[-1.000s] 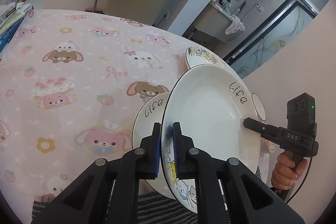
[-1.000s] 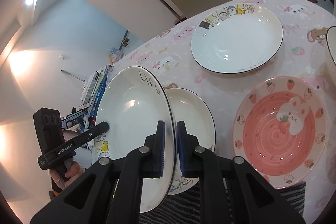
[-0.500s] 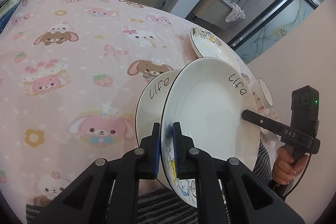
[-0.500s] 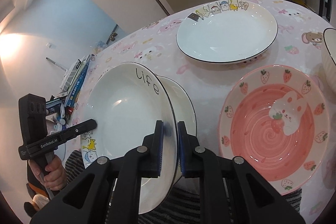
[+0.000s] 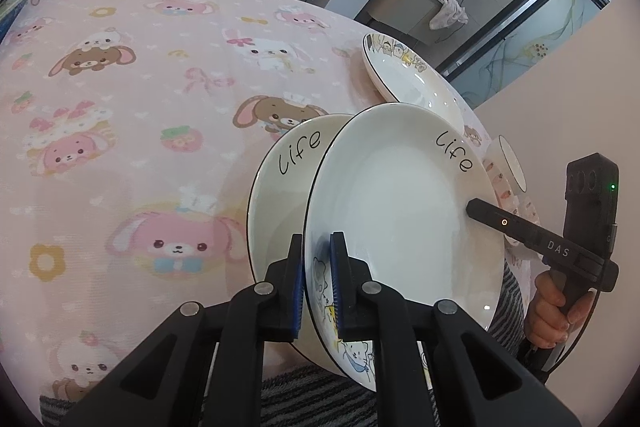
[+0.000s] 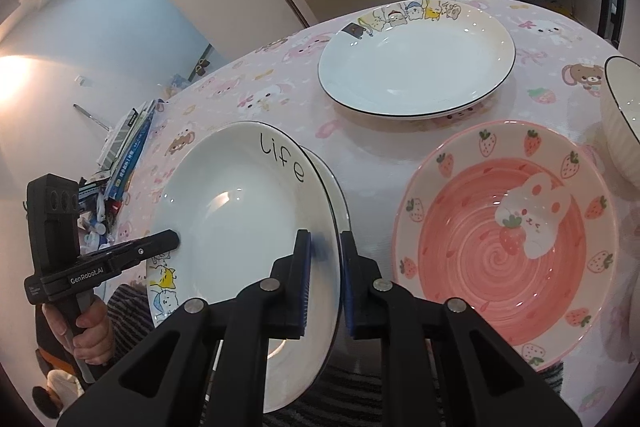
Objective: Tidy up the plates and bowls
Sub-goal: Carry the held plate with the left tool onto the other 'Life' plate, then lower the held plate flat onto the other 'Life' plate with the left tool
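White "life" plate (image 5: 400,211) was held at opposite rims by both grippers, above a matching plate on the table.

The left gripper (image 5: 317,283) and right gripper (image 6: 324,279) each clamped the plate's edge between blue pads, keeping it tilted just over the second "life" plate (image 5: 280,179), which lay on the pink bunny-print tablecloth (image 5: 140,107). Close beside sat a pink strawberry bowl (image 6: 500,239); farther back a cartoon-rimmed white plate (image 6: 416,63), and a white black-rimmed bowl (image 6: 622,115) at the right edge. Stacked books (image 6: 128,143) lay at the far left.
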